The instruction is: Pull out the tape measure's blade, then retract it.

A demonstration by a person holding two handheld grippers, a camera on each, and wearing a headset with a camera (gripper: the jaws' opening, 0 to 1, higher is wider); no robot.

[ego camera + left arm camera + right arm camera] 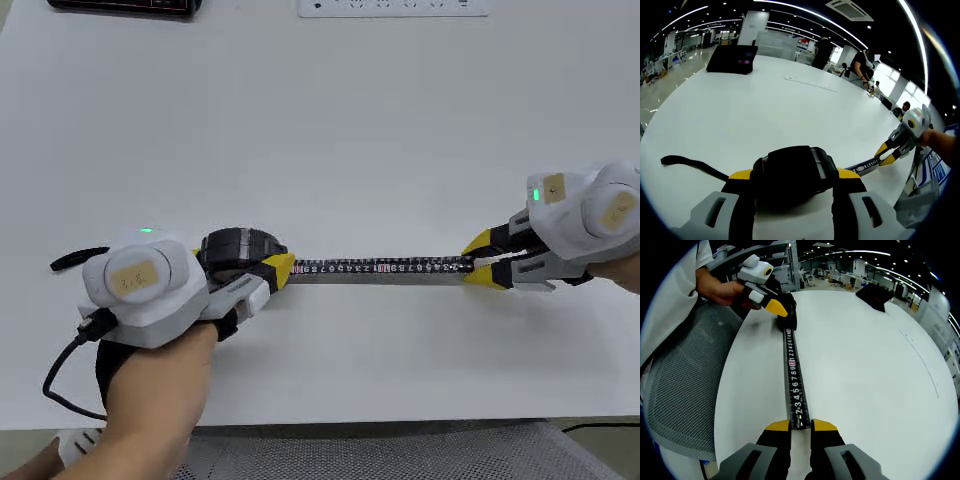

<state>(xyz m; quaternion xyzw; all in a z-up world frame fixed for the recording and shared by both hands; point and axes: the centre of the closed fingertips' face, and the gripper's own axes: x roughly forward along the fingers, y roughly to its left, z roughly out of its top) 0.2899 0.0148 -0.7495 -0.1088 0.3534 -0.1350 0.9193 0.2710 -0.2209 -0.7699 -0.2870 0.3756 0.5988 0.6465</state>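
Head view: the case (238, 250) lay on the white table (320, 130) at lower left, clamped between the jaws of the left gripper (258, 266), with its strap (75, 258) trailing off behind. The blade (380, 267) ran flat along the table, numbers up, from the case to the right gripper (476, 262), whose jaws were pinched narrow on the blade's free end. The right gripper view agreed: the yellow tips were closed on the blade at the lowest numbers, and the hook was hidden between them. The left gripper view had the case sitting between the jaws, held across its sides. Judged: the pull-out was well along or done, with the retract not yet begun. Risks noted. The right grip was two tips on thin, slick metal, so a slip there would probably let the spring snap the blade back and whip it into the case. Whether a lock was set could not be told. Opening the right jaws outright, rather than walking the end back, would risk the same. The case looked rounded and smooth, so a hard pull might twist it in the left jaws or drag it along the table. Lifting the free end could buckle the blade mid-span.
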